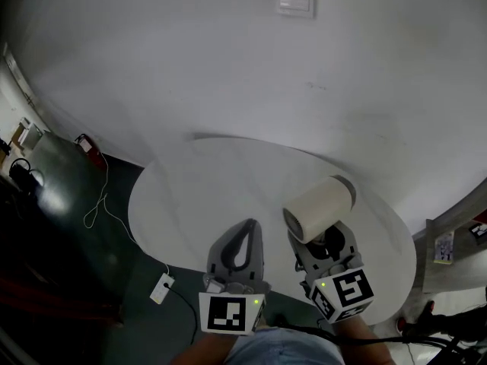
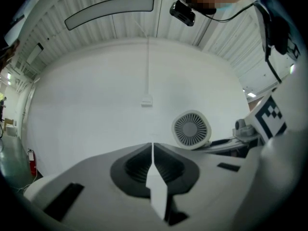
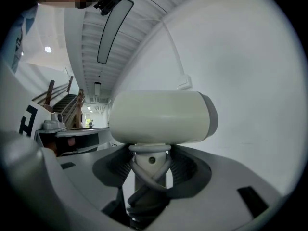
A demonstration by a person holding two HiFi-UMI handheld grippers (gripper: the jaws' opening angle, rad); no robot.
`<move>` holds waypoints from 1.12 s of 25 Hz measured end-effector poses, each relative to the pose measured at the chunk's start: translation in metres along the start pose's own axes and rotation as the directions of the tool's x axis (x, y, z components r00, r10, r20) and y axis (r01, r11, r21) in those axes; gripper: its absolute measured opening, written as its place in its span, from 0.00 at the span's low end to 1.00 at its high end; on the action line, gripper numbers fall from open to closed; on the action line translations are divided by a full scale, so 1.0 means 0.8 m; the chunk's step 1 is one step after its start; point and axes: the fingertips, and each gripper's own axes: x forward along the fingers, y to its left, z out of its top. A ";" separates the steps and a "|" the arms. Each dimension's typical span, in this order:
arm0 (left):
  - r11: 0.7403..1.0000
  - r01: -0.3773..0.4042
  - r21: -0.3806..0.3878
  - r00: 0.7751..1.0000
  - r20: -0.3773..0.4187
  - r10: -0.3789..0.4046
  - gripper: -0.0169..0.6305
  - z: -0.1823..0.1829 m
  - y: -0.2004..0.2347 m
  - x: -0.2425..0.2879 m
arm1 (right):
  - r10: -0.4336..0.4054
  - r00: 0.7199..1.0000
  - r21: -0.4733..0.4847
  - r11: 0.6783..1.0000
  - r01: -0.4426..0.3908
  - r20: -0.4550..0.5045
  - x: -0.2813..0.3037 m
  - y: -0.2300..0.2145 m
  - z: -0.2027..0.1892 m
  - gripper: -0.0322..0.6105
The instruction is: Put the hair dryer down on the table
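The right gripper (image 3: 149, 170) has its fingers clamped on the cord-wrapped handle of a cream hair dryer (image 3: 161, 117). The grey-capped barrel lies crosswise just above them. The fingers of the left gripper (image 2: 152, 150) meet on nothing.

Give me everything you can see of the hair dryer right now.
The hair dryer is a cream barrel with a grey band at one end and a round finned grille at the other. Its handle, wrapped in grey cord, is clamped between the fingers of the right gripper. Barrel lies crosswise, held over the table.

Open round table top (image 1: 198, 196) ahead, wall (image 1: 228, 67) beyond its far edge, cable (image 1: 103, 204) on the floor (image 1: 61, 249) at left.
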 end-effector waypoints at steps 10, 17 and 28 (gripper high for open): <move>0.996 0.083 -0.025 0.996 -0.013 -0.083 0.05 -0.006 0.089 0.117 | -0.094 0.995 0.024 0.995 0.095 -0.033 0.130 -0.036 0.001 0.40; 0.988 0.150 -0.037 0.988 -0.020 -0.151 0.05 -0.016 0.116 0.173 | -0.159 0.985 0.029 0.986 0.161 -0.060 0.180 -0.061 -0.003 0.40; 0.969 0.219 -0.112 0.963 -0.136 -0.234 0.05 -0.075 0.106 0.232 | -0.187 0.959 0.061 0.977 0.203 -0.211 0.215 -0.102 -0.061 0.40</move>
